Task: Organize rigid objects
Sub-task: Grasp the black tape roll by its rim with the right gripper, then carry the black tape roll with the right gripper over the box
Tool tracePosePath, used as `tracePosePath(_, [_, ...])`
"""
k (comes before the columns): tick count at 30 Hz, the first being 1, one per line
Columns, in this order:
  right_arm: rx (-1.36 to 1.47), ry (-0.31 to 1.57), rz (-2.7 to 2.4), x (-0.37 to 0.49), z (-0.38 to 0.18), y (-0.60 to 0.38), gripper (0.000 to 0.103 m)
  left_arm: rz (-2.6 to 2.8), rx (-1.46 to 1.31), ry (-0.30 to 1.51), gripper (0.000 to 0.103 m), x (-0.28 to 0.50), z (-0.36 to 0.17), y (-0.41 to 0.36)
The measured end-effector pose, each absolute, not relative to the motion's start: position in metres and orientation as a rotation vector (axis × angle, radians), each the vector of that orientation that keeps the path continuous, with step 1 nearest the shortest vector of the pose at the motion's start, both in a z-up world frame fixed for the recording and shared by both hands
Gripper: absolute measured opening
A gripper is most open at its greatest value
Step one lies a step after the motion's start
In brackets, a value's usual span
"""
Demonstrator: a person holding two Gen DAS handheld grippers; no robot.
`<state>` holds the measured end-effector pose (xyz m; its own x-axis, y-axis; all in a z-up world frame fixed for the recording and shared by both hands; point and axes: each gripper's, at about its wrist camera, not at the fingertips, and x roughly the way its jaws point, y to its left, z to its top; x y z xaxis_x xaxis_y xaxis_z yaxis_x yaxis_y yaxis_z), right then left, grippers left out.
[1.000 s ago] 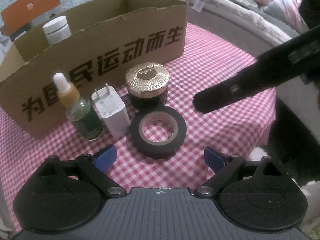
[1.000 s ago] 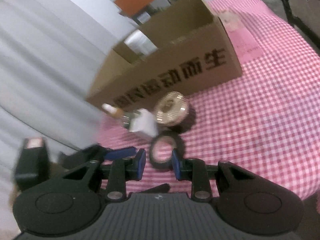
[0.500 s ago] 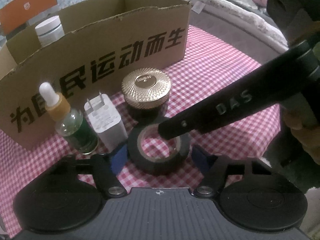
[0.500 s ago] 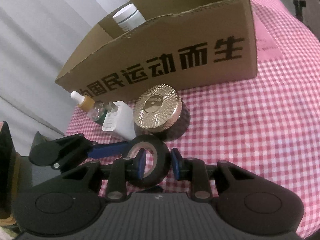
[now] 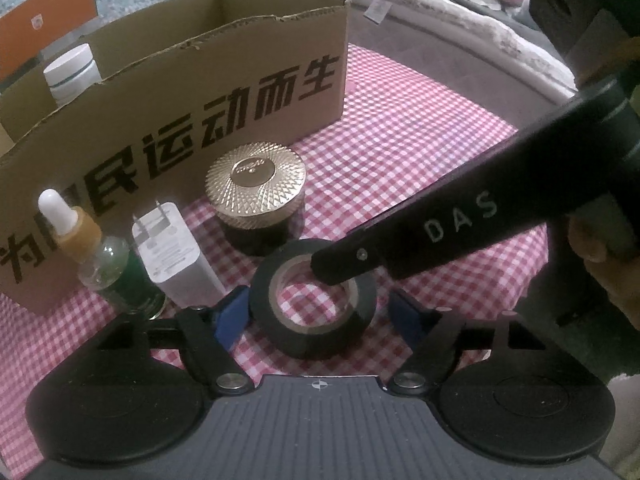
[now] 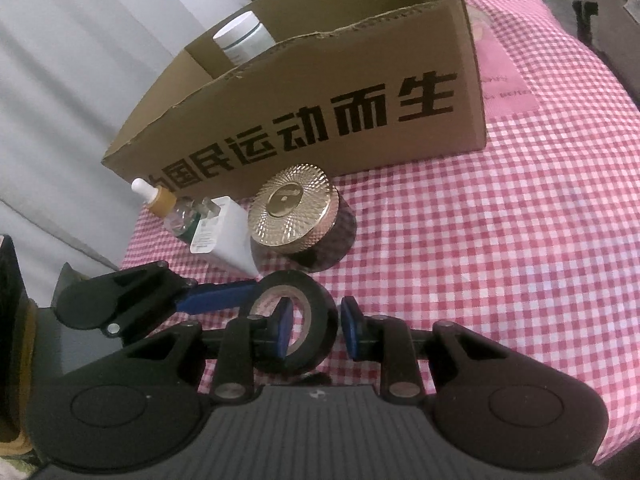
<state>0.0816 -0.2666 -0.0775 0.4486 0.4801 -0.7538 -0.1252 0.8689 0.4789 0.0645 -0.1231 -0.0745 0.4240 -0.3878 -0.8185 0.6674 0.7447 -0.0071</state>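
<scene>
Right gripper [image 6: 313, 330] now down on black tape roll [image 6: 292, 322]: jaws narrow, one finger in the core, other outside the wall, not yet pinching. Left gripper [image 5: 320, 312] reopened slightly, straddling roll loosely, holding nothing. Roll flat on checked cloth [image 6: 500, 240], before cardboard box [image 6: 320, 92]. Pickup imminent.

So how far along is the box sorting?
Done: white jar sits in the cardboard box. In hand: right gripper straddles the wall of the black tape roll, not visibly clamped. Remaining: that roll, dropper bottle, charger and gold-lidded jar, all outside on the cloth.
</scene>
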Motion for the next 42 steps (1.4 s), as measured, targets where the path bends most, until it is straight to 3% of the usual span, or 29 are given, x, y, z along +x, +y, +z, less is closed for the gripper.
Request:
tracePosePath(7, [0.341,1.03,0.395,0.088,-0.078,-0.253,0.028,-0.659,0.335,0.898,0.067,0.067,-0.075,-0.122])
tracePosePath(22, [0.356,0.992,0.369,0.064,-0.074,-0.257,0.025,-0.66,0.334,0.859,0.067,0.053,-0.062,-0.115])
tracePosePath(42, [0.288,0.762,0.387,0.024,0.024,-0.257,0.025,-0.627,0.328,0.642,0.067,0.027,0.01,-0.104])
